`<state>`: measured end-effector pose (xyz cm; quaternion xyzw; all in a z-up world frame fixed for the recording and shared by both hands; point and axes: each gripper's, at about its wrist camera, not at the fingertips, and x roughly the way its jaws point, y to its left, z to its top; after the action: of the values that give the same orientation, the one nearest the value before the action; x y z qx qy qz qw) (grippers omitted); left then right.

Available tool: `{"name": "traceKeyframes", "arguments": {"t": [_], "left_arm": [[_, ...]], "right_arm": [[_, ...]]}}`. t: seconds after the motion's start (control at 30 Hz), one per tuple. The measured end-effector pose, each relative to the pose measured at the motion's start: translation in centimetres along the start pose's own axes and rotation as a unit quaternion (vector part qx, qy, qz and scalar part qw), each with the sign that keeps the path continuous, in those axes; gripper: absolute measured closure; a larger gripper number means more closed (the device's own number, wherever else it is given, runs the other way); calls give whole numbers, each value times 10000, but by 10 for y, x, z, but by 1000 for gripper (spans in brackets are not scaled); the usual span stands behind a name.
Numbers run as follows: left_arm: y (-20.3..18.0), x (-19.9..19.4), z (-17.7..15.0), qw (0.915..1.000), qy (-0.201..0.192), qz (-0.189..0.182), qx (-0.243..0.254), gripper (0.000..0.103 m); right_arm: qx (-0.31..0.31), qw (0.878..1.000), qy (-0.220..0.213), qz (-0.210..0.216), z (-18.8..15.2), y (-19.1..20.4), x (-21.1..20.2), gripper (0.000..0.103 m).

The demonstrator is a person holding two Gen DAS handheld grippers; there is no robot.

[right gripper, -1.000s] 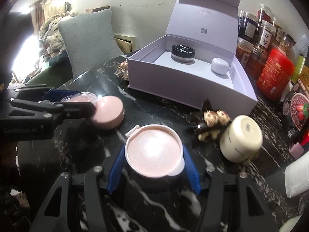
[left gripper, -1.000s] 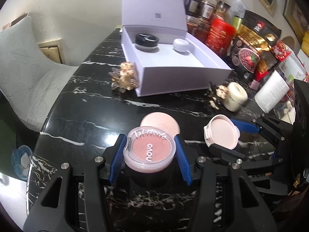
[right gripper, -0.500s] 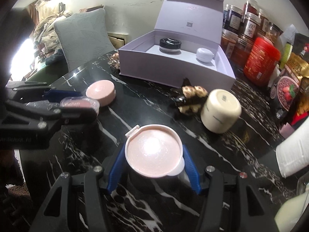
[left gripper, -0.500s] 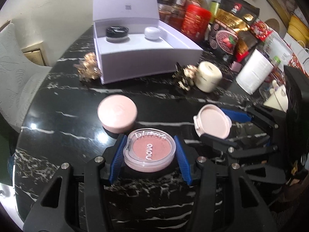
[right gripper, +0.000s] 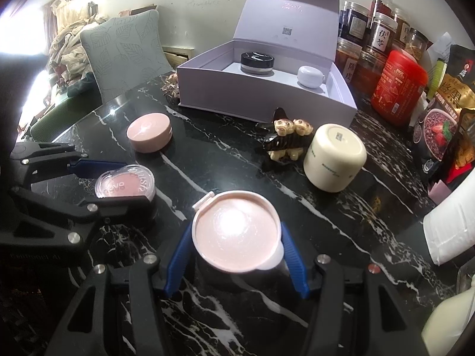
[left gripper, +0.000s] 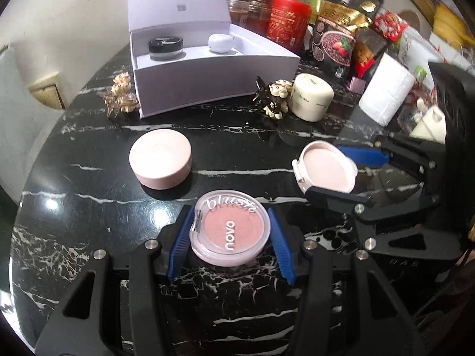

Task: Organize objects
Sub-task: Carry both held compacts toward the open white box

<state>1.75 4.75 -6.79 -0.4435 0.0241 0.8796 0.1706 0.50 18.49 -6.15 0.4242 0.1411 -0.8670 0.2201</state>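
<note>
On the black marble table, far left, a pink jar sits alone. Nearer, the left gripper clamps a clear blush compact between its blue pads. Right of it, the right gripper clamps a white-rimmed pink compact. Behind stands an open white box holding a black-lidded jar and a white case; a cream jar lies farther right.
</note>
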Motion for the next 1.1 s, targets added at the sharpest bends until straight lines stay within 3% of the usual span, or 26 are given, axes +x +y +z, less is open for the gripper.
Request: {"name": "traceKeyframes", "arguments": {"t": [0.07,0.17,0.27,0.33,0.4,0.73,1.1], "left_arm": [[-4,1,-1,9998,-32,123,155,53],[-13,3,-3,9982,-113,373,465,42],[-10,5,-2,9986,-154,323,379,41],[-8,6,-1,9985,-208,302,395,44],[-8,5,-2,9983,-263,272,444,55],[-5,4,4,9992,-53,114,380,56],[4,-20,36,9994,-212,60,260,56]], "right_arm": [[4,10000,-3,-18,0,0,0,43],[-3,10000,-20,-15,-1,0,1,43],[-11,10000,-40,-48,-1,0,2,43],[24,10000,-3,-54,-1,-2,5,43],[73,10000,-23,11,-3,-3,8,43],[-22,10000,-26,86,-3,1,6,44],[15,9998,-186,97,16,-11,-14,44]]}}
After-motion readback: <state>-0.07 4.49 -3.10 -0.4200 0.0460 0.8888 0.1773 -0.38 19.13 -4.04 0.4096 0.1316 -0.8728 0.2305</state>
